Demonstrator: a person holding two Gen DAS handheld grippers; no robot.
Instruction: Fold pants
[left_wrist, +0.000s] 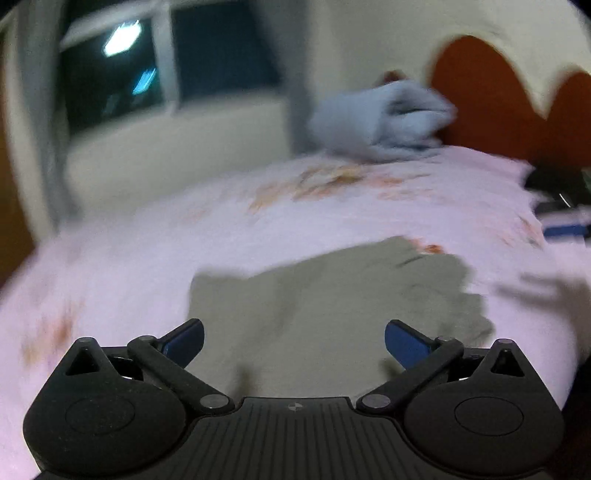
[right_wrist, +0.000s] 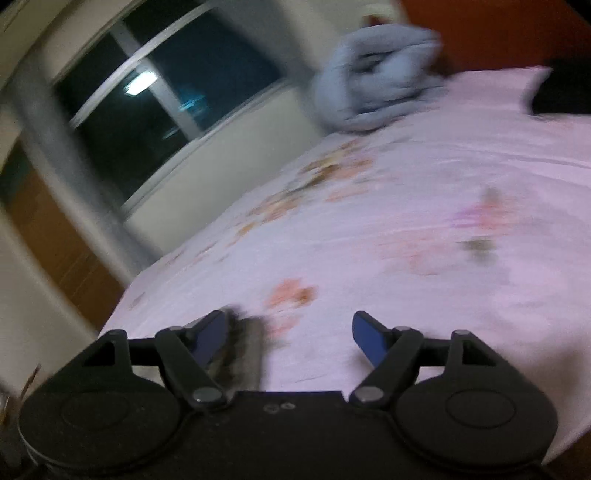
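Note:
The grey-olive pants (left_wrist: 332, 295) lie flat and folded on the pink flowered bedsheet (left_wrist: 147, 266), just ahead of my left gripper (left_wrist: 294, 326). Its blue-padded fingers (left_wrist: 188, 339) stand wide open above the cloth with nothing between them. In the right wrist view, my right gripper (right_wrist: 289, 316) is also open over the sheet (right_wrist: 406, 221). A grey edge of the pants (right_wrist: 245, 347) shows beside its left finger (right_wrist: 210, 336); the pads do not press on it. Both views are blurred.
A rolled blue-grey blanket (left_wrist: 384, 118) lies at the head of the bed against a red headboard (left_wrist: 480, 92). Dark objects (left_wrist: 557, 199) sit at the bed's right side. A window (left_wrist: 122, 70) and wall stand beyond the left edge of the bed.

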